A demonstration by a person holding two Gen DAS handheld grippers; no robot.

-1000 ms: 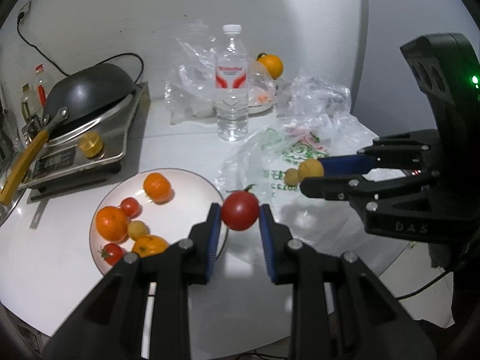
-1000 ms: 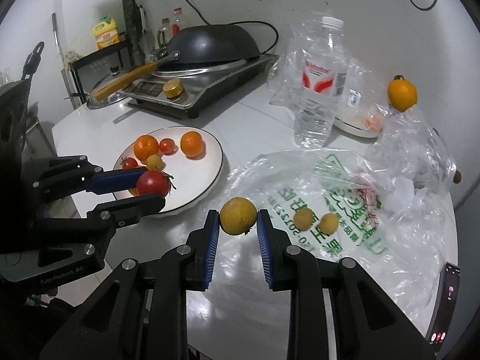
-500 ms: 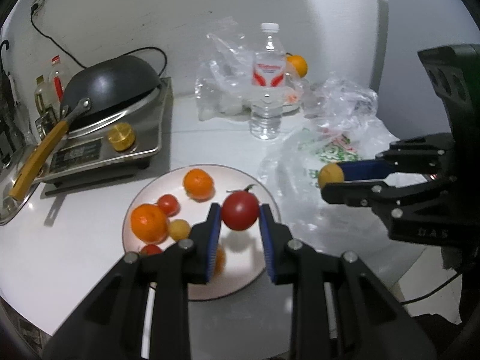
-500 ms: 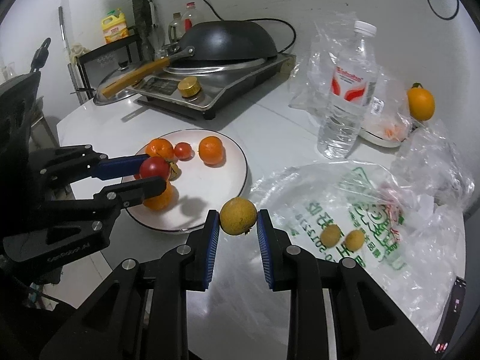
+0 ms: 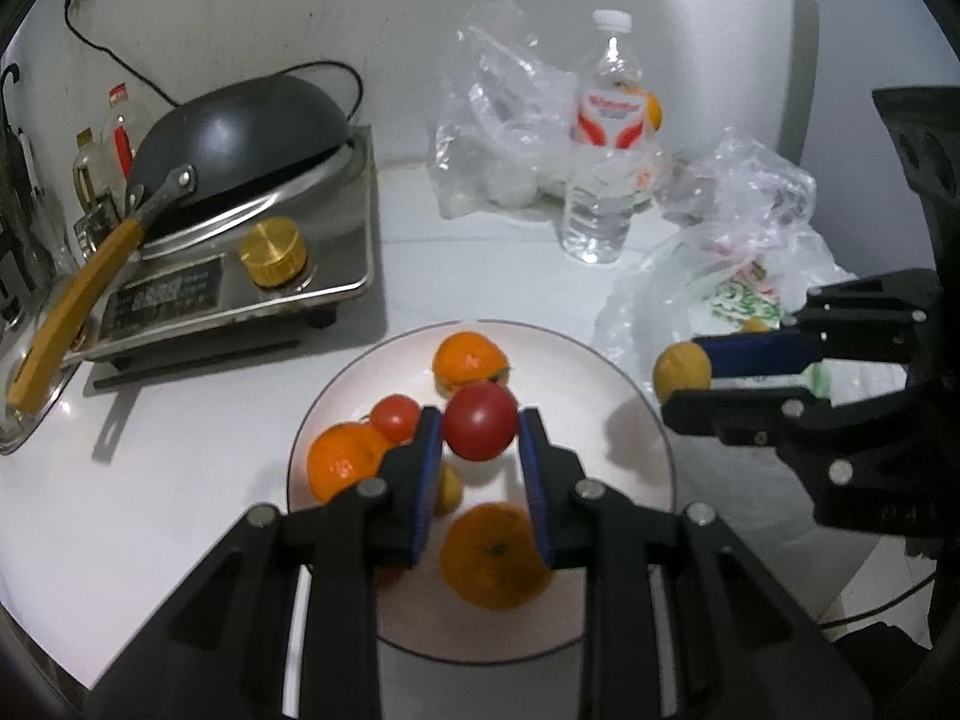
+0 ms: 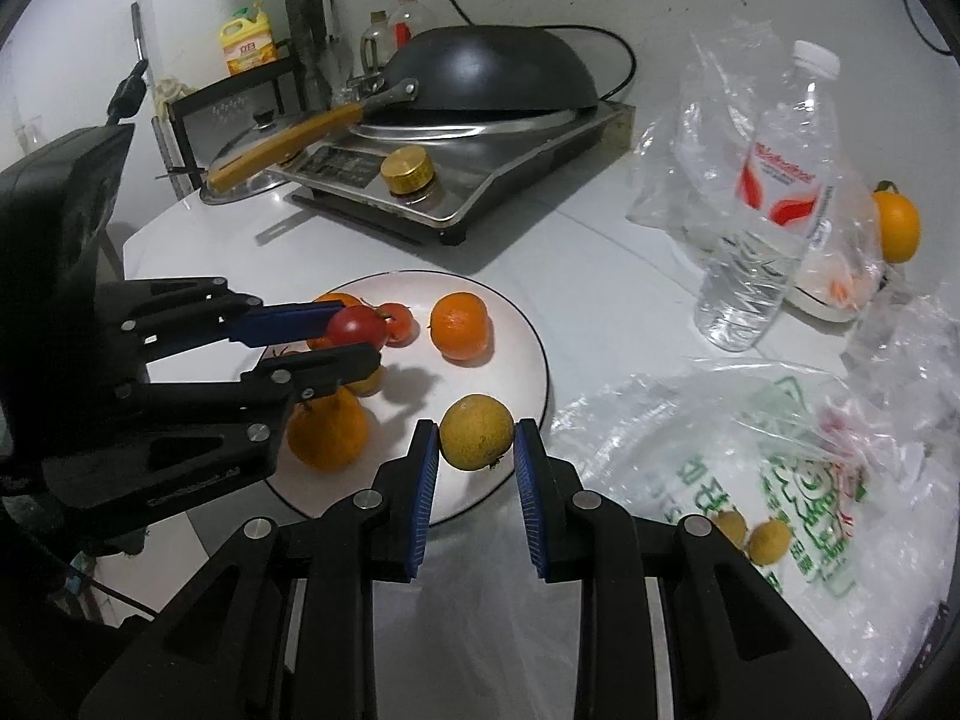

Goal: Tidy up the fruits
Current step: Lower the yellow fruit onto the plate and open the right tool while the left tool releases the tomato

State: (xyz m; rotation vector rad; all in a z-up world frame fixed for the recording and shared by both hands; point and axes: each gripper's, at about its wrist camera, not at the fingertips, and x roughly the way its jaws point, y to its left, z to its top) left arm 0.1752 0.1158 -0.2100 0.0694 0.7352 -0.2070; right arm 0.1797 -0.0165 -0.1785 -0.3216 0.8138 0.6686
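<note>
My left gripper [image 5: 480,429] is shut on a red tomato [image 5: 480,422] and holds it above the middle of the white plate [image 5: 636,420]. It also shows in the right wrist view [image 6: 354,339]. My right gripper [image 6: 476,438] is shut on a yellow-brown round fruit [image 6: 477,432] and hovers at the plate's near right rim [image 6: 537,354]. It also shows in the left wrist view [image 5: 690,369]. The plate holds oranges [image 5: 471,360], small tomatoes [image 5: 394,417] and a small yellow fruit [image 5: 449,489]. Two small yellow fruits [image 6: 753,534] lie on the printed plastic bag [image 6: 798,480].
An induction cooker [image 5: 240,276] with a black wok [image 5: 240,132] stands at the back left. A water bottle [image 5: 606,144], crumpled clear bags [image 5: 498,120] and an orange [image 6: 896,225] are at the back right. A pot lid [image 6: 240,162] and bottles stand beyond the cooker.
Both grippers moved left toward the plate with their fruits. The left one now holds the tomato over the plate's middle; the right one has reached the plate's rim.
</note>
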